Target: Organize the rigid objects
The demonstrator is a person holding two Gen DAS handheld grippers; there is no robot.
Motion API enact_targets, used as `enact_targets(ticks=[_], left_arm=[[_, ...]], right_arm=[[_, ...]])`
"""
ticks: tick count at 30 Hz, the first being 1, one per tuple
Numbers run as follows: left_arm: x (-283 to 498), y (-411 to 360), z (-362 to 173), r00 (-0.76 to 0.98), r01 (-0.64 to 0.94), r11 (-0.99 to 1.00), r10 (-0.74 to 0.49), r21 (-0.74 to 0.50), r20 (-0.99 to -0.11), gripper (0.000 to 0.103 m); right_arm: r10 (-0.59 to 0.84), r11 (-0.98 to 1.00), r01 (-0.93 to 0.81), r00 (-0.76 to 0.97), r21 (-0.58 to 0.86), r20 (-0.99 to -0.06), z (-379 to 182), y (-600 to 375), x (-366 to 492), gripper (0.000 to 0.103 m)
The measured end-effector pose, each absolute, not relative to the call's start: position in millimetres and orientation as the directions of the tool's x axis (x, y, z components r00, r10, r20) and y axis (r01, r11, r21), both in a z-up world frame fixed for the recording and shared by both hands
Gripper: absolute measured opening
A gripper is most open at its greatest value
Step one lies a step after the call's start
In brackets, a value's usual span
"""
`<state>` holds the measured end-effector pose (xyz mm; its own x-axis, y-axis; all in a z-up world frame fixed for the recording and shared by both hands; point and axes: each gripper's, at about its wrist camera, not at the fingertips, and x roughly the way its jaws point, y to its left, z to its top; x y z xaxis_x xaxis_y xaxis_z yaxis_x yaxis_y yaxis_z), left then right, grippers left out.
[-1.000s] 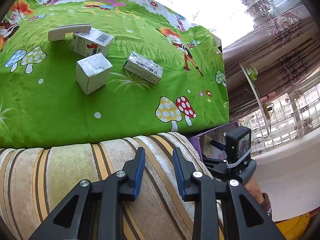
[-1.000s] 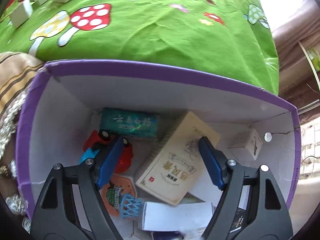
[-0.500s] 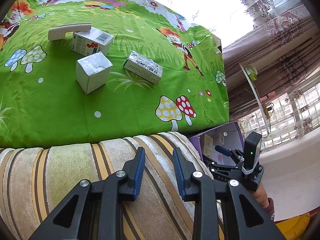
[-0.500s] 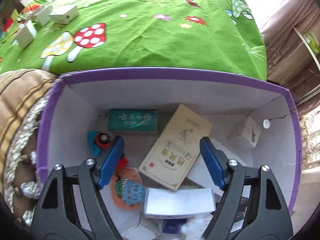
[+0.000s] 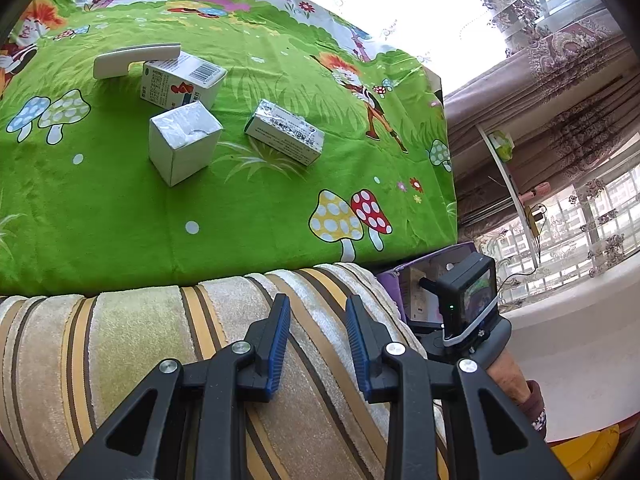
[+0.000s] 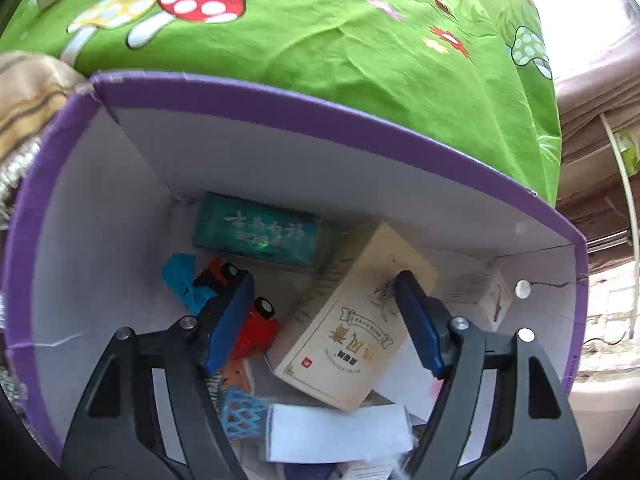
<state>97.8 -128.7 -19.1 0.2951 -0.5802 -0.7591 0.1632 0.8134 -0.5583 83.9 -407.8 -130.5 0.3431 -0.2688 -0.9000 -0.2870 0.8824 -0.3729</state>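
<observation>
My left gripper (image 5: 316, 316) is open and empty above a striped cushion (image 5: 140, 344). On the green mushroom cloth lie a plain white cube box (image 5: 184, 142), a printed carton with a barcode (image 5: 182, 82), a white handle-shaped piece (image 5: 136, 59) resting on that carton, and a small flat box (image 5: 285, 131). My right gripper (image 6: 324, 300) is open and empty inside a purple-rimmed box (image 6: 320, 120), just above a cream box (image 6: 348, 328), beside a teal box (image 6: 256, 232) and a red toy car (image 6: 256, 328).
The purple box also holds a white box (image 6: 338, 432), a small white carton (image 6: 480, 292) and blue netting (image 6: 240, 412). It shows in the left wrist view (image 5: 388, 280) at the bed's right edge, with the right gripper's camera (image 5: 472, 296) over it. Curtains and a window stand at right.
The right gripper rose out of the purple box half a second ago and has dipped back in, closer to the cream box. The left gripper has not moved.
</observation>
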Motion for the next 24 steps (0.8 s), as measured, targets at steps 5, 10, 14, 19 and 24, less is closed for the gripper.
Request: enact_targets(ticks=[5,10,14,19,24], left_arm=[[98,-124,-16,0.305,0.159,0.805,-0.591,-0.572,-0.747,0.031],[107,-115,-8,0.33,0.168,0.814,-0.578,-0.556,-0.746,0.031],[122,-96,1,0.391,0.156,0.853,-0.517,-0.499,-0.762,0.031],[151,-81,3,0.418,0.159,0.893,-0.447,-0.422,-0.791,0.033],[179,-87,-3,0.419,0.203,0.919,-0.393,-0.338,-0.819,0.053]], right_arm=[[-0.198,0.934,-0.222,0.332,-0.281,-0.922,-112,-426,82,0.081],[-0.212,0.94,-0.178,0.364,-0.291,-0.907,-82,-436,84,0.081],[-0.156,0.965,-0.136,0.386,-0.224,-0.909,-57,-445,84,0.081],[-0.114,0.97,-0.144,0.449,-0.197,-0.886,-19,-423,93,0.081],[-0.047,0.973,-0.174,0.492,-0.151,-0.869,-4,-386,103,0.081]])
